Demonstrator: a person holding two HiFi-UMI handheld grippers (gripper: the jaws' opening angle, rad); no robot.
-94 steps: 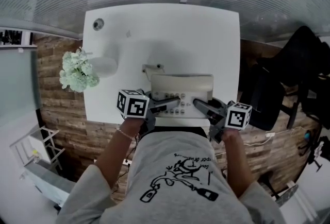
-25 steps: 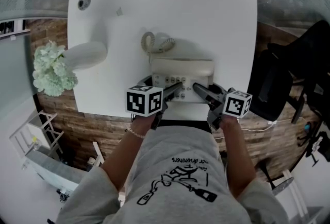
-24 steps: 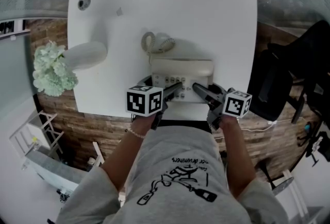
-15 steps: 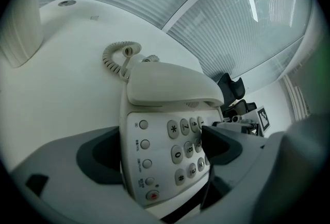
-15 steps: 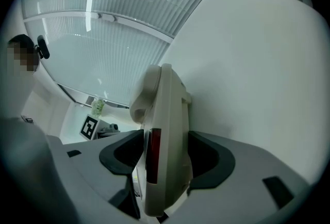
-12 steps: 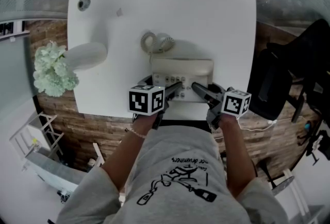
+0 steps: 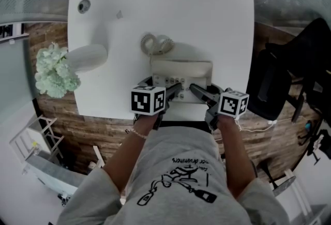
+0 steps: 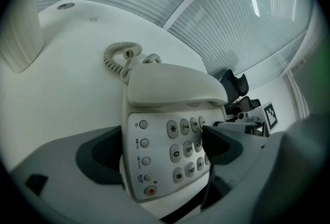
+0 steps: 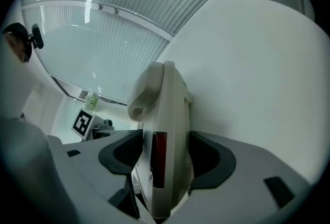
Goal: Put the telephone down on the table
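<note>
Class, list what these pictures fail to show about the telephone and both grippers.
Left gripper view: one jaw covers some keys of the telephone; pad contact unclear.
Right gripper view: jaws have just been opening, telephone between them; pad contact unclear.
Head view: grippers hide its near edge; whether it rests on the table unseen.

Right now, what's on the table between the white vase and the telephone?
Nothing: in the head view, bare white table separates the vase from the telephone; the coiled cord lies beyond the telephone, not between.
</note>
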